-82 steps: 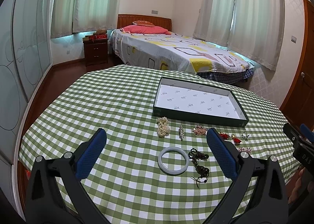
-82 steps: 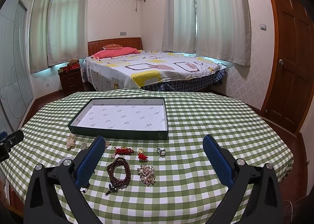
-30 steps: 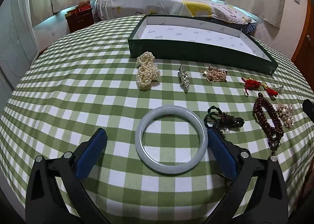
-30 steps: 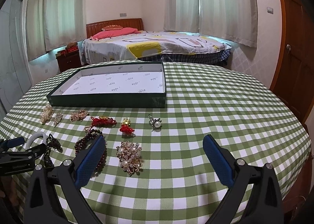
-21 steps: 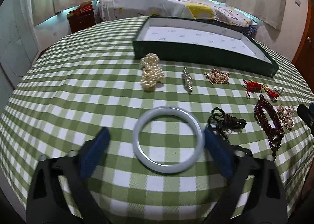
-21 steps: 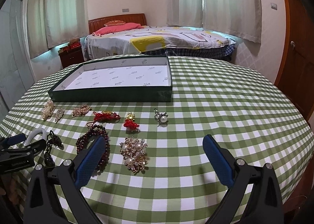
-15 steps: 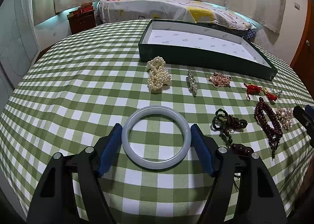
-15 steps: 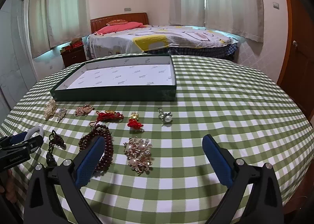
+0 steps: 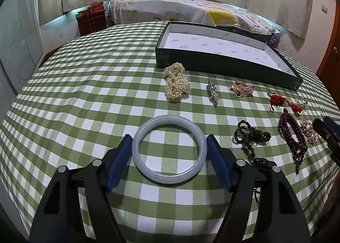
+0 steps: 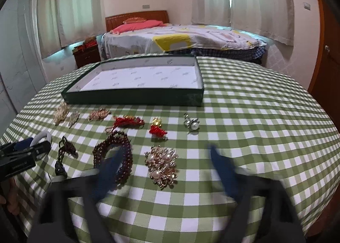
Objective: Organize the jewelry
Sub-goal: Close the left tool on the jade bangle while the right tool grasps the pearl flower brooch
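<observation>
Green-checked cloth covers the round table, a bed seen behind it, and the dark green tray is set toward the far edge, its white-lined floor bare. Along the tray's near wall a row is laid out: pearl strand, slim brooch, gold chain, red knots, pearl ring.

Nearer the front edge, the pale jade bangle is bracketed by the left gripper, pads pressed to its rim on both sides, though it lies flat on the cloth, not lifted. Beside it the dark corded pendant and the garnet bead bracelet are seen.

Over the pearl cluster brooch the right gripper is blurred (its jaws have just been closing), pads not yet on the brooch, one finger lying across the beads.

Trouble is likely there: beads could be snagged with the brooch. A smooth, hard bangle pinched only at its rim could also be squirted out when raised.
</observation>
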A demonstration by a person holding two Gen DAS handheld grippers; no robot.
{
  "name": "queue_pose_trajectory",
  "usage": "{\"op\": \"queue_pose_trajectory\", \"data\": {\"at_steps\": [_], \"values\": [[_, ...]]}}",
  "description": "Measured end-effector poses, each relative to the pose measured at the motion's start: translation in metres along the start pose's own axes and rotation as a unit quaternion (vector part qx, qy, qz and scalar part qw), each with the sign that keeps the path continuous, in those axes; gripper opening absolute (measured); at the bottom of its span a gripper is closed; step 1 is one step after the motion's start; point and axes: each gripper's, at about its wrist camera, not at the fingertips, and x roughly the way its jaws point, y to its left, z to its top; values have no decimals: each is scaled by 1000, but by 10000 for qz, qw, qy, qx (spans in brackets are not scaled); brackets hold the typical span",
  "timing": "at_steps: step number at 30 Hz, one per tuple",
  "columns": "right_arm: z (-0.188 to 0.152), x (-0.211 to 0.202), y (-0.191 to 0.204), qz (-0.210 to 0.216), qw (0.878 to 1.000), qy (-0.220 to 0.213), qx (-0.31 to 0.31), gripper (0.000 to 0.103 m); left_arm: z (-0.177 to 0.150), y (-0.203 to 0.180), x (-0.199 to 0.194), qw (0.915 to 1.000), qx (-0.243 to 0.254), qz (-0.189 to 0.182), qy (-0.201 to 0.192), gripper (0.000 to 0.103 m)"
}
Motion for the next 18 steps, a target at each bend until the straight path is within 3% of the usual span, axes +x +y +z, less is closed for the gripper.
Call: {"op": "queue_pose_trajectory", "data": {"at_steps": [10, 13, 15, 18], "values": [[-3, 10, 1, 160, 9996, 232, 26, 49, 2, 6, -2, 9999, -112, 65, -29, 69], [-5, 14, 0, 159, 9993, 334, 8, 42, 3, 6, -2, 9999, -120, 68, -44, 69], [-6, 16, 1, 223, 9990, 396, 9, 31, 3, 6, -3, 9999, -122, 72, -61, 69], [-7, 15, 2, 294, 9988, 391, 5, 26, 3, 5, -5, 9999, -101, 87, -97, 69]]}}
